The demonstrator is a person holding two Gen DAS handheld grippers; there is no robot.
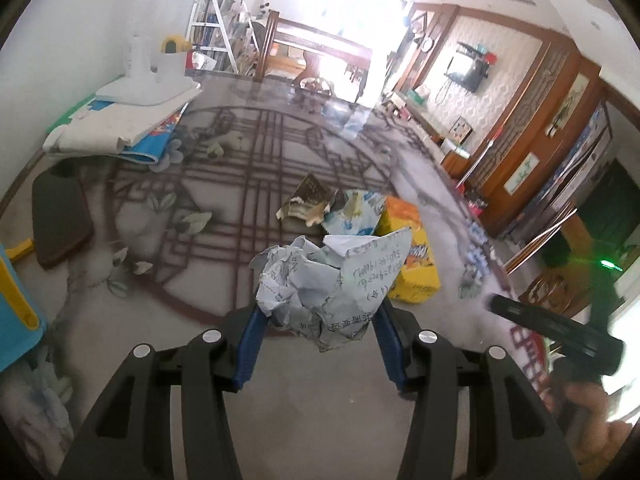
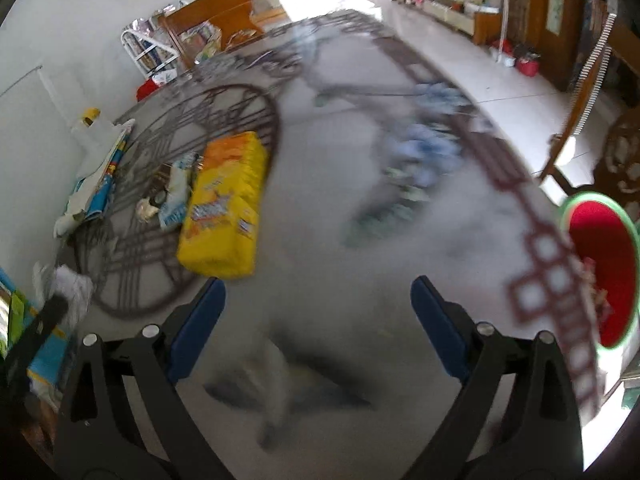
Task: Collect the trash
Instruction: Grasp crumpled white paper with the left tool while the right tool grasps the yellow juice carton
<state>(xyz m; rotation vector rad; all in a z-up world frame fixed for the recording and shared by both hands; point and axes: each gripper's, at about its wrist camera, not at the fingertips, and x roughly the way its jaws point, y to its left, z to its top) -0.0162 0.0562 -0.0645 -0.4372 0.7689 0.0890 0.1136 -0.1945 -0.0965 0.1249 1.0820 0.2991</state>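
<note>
Left tongs (image 1: 320,316): closed on a crumpled paper (image 1: 328,284) with handwriting, pinched between the two blue pads (image 1: 250,344). The paper is held above the surface (image 1: 160,320), a patterned top under a glossy sheet.

Just beyond the held paper, on the surface: a yellow packet (image 1: 416,256), lying flat. Touching it on its left side, a crumpled blue-and-white wrapper (image 1: 356,212); beside that, a torn brown scrap (image 1: 308,204). Farther back at the left edge, a stack of papers and booklets (image 1: 116,128) with a white object on top; what it is cannot be told.

The right tongs show at the lower right of the left view as a dark, blurred shape.

Right tongs (image 2: 318,320): open, jaws spread wide, nothing between the pads (image 2: 196,328). This view is motion-blurred. They hang over a bare stretch of the surface (image 2: 320,240). The yellow packet (image 2: 224,208) lies ahead and to the left, well apart from the pads. At the right, just past the surface edge and lower, a red bin with a green rim (image 2: 604,268), mouth open upward.
</note>
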